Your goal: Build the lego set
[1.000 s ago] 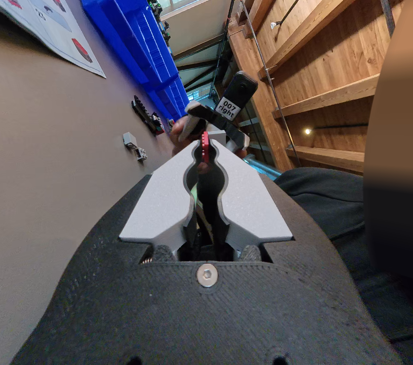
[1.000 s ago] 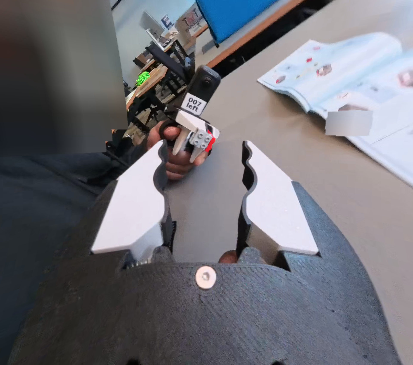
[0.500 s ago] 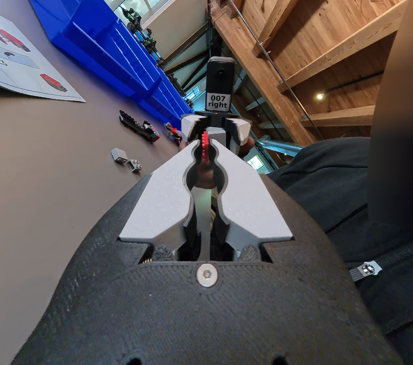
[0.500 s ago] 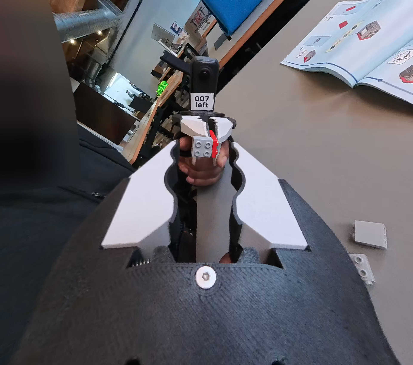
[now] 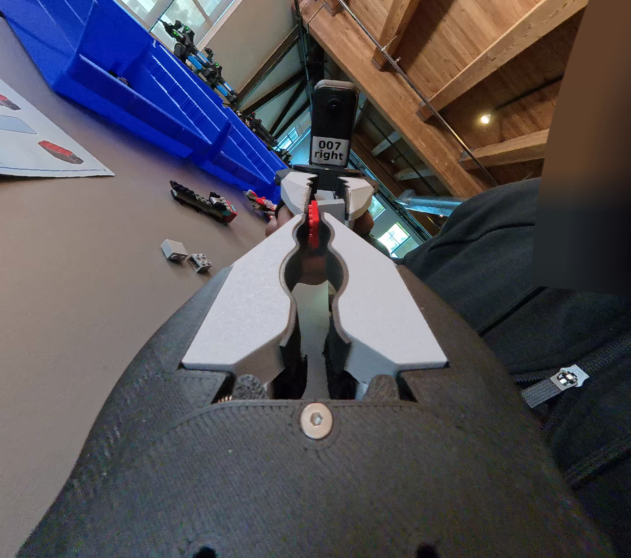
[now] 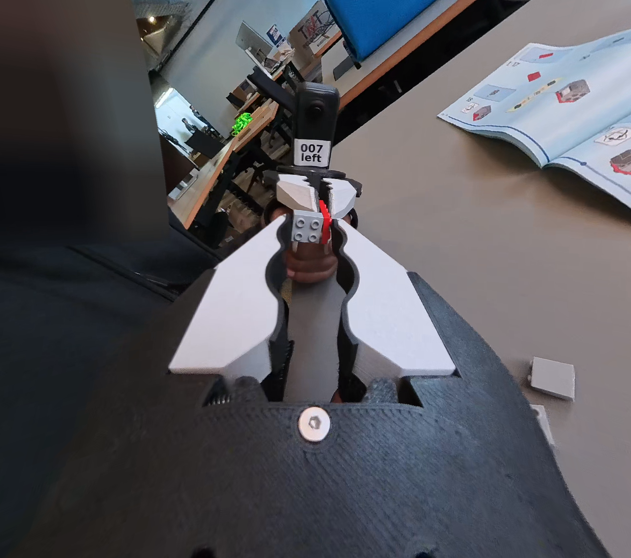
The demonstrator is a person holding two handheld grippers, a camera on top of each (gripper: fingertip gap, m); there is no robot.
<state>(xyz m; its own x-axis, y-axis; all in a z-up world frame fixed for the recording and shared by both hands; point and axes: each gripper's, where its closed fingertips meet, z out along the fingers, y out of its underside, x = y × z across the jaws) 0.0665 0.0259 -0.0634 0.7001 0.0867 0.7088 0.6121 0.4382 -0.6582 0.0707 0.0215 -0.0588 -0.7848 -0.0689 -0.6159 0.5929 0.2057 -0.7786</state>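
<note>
My left gripper [image 5: 312,217] is shut on a thin red plate [image 5: 312,227], held edge-on above the table. A grey 2x2 brick [image 6: 307,229] sits against the red plate [image 6: 325,223]. My right gripper [image 6: 309,222] faces the left one tip to tip and has closed around the grey brick and red plate. In the left wrist view the right gripper [image 5: 326,196] shows just beyond the plate, with the grey brick [image 5: 330,207] between its fingers. In the right wrist view the left gripper [image 6: 319,200] shows behind the brick.
Two loose grey pieces [image 5: 186,254] lie on the brown table [image 5: 85,285], with a black partial build [image 5: 203,200] and a small red build [image 5: 261,202] beyond. Blue bins [image 5: 136,87] line the far edge. An open instruction booklet [image 6: 563,118] and a grey slope piece [image 6: 553,383] lie to the right. Only a small space, under 4 cm, lies between the two pairs of fingers.
My right gripper went from wide open to closed around the grey brick as the two grippers came together and lined up tip to tip. The left stayed shut on the red plate.
</note>
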